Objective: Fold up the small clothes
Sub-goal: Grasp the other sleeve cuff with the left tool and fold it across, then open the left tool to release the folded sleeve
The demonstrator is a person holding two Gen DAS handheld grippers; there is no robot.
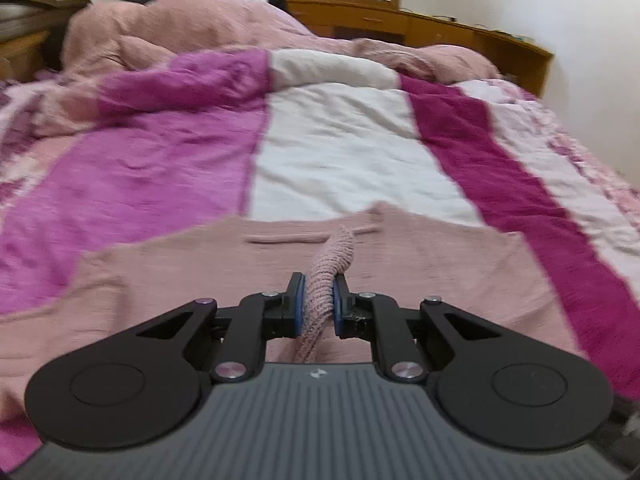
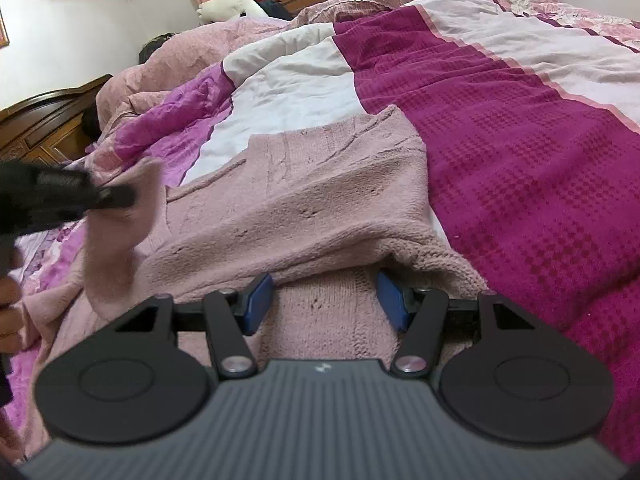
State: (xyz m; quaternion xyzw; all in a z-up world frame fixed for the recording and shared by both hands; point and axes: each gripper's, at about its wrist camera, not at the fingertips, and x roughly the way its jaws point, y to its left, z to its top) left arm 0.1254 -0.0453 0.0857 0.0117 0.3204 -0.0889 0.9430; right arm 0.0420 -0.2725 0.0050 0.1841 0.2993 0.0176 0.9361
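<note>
A pink knitted sweater [image 1: 420, 280] lies spread on the striped bedspread [image 1: 340, 152]. My left gripper [image 1: 319, 284] is shut on a bunched, ribbed fold of it, which rises between the blue pads. In the right wrist view the sweater [image 2: 300, 200] lies crumpled, and the blurred left gripper [image 2: 128, 198] holds its left edge lifted off the bed. My right gripper [image 2: 324, 292] rests low on the near part of the sweater with its jaws apart. Knit fabric lies between the blue pads [image 2: 258, 296], and a folded edge of the sweater covers their tips.
The bedspread [image 2: 500, 140] has magenta, white and purple stripes. A heaped pink quilt [image 1: 192, 28] lies at the far end of the bed. A wooden headboard [image 2: 44, 120] and a wooden cabinet [image 1: 440, 28] stand by the walls. A hand [image 2: 8, 300] shows at the left edge.
</note>
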